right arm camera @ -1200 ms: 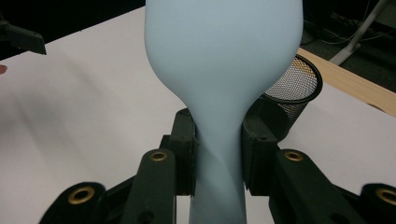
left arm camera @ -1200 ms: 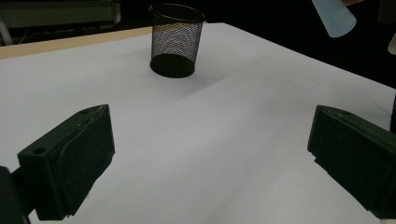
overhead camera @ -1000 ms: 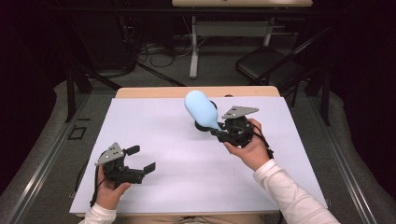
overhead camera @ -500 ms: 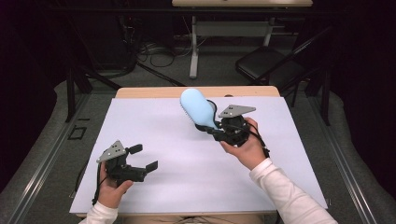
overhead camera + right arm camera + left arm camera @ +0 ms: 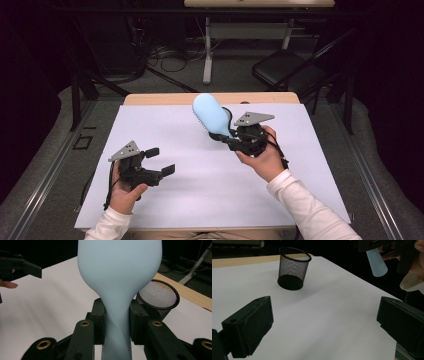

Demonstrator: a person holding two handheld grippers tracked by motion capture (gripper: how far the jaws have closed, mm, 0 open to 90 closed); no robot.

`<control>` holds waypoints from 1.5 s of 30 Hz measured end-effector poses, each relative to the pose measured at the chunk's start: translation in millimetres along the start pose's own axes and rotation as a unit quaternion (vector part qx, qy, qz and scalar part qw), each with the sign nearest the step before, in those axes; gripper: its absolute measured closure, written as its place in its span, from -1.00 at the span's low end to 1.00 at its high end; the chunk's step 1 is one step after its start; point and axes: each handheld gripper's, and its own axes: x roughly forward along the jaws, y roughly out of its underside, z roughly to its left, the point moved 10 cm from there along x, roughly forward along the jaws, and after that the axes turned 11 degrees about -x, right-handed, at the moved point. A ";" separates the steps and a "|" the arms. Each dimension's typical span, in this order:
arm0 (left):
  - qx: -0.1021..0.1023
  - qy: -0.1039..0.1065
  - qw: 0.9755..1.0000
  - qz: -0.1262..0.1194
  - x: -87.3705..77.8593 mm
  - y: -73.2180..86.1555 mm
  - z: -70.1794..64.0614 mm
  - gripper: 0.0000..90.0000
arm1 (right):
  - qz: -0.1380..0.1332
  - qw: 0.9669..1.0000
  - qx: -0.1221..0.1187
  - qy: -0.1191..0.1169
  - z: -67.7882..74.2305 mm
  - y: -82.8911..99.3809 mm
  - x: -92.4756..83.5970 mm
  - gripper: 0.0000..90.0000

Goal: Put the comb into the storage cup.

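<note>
A light blue brush (image 5: pixel 211 114) with a rounded head is held above the white table sheet (image 5: pixel 200 200), and my right gripper (image 5: pixel 222 136) is shut on its narrow handle. In the right gripper view both jaws pinch the brush (image 5: pixel 117 277) at its neck, right gripper (image 5: pixel 117 322). A black mesh cup (image 5: pixel 160 296) stands upright just behind the brush; it is largely hidden in the high view. My left gripper (image 5: pixel 160 161) is open and holds nothing, low at the near left. From the left gripper (image 5: pixel 324 325) I see the mesh cup (image 5: pixel 292 270) and the handle end of the brush (image 5: pixel 376 263).
The sheet lies over a wooden table whose far edge (image 5: pixel 150 98) shows beyond it. A dark chair (image 5: pixel 285 70) and cables are on the floor behind the table. Metal rails run along both sides.
The right gripper has carried the brush slightly up and toward the far left. The left gripper has hardly moved and stays open.
</note>
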 end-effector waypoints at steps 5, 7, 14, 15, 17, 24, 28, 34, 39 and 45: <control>0.003 0.006 1.000 0.004 4.3 -5.8 -4.1 -0.99 | -0.002 1.000 -0.002 0.001 0.5 -0.6 -0.2 0.55; 0.004 0.008 1.000 0.008 5.4 -8.1 -5.6 -0.99 | -0.003 1.000 -0.001 0.001 0.6 -0.7 -0.3 0.55; 0.003 0.014 1.000 0.021 9.4 -17.2 -11.1 -0.99 | -0.006 1.000 0.001 -0.002 1.8 -0.2 -0.2 0.55; 0.003 0.015 1.000 0.022 9.9 -18.6 -12.2 -0.99 | -0.007 1.000 0.003 -0.002 2.3 -0.2 0.0 0.55; 0.002 0.019 1.000 0.023 10.8 -22.1 -14.1 -0.99 | -0.007 1.000 0.001 -0.001 2.7 0.0 0.0 0.55; 0.001 0.025 0.999 0.027 15.1 -35.1 -20.4 -0.99 | -0.012 1.000 -0.002 -0.001 4.2 -1.1 -0.8 0.55; -0.002 0.030 0.999 0.026 17.7 -43.0 -23.9 -0.99 | -0.015 1.000 -0.002 -0.001 5.1 -1.4 -1.4 0.55; -0.011 0.038 0.999 0.026 21.2 -50.7 -25.8 -0.99 | -0.022 1.000 -0.002 0.000 6.0 -2.5 -2.2 0.55; -0.014 0.039 0.999 0.021 22.1 -60.9 -25.8 -0.99 | -0.026 1.000 -0.003 -0.001 7.0 -3.7 -2.6 0.55; -0.017 0.039 0.999 0.012 22.3 -75.5 -25.2 -0.99 | -0.033 0.999 -0.002 -0.001 8.1 -4.3 -2.2 0.55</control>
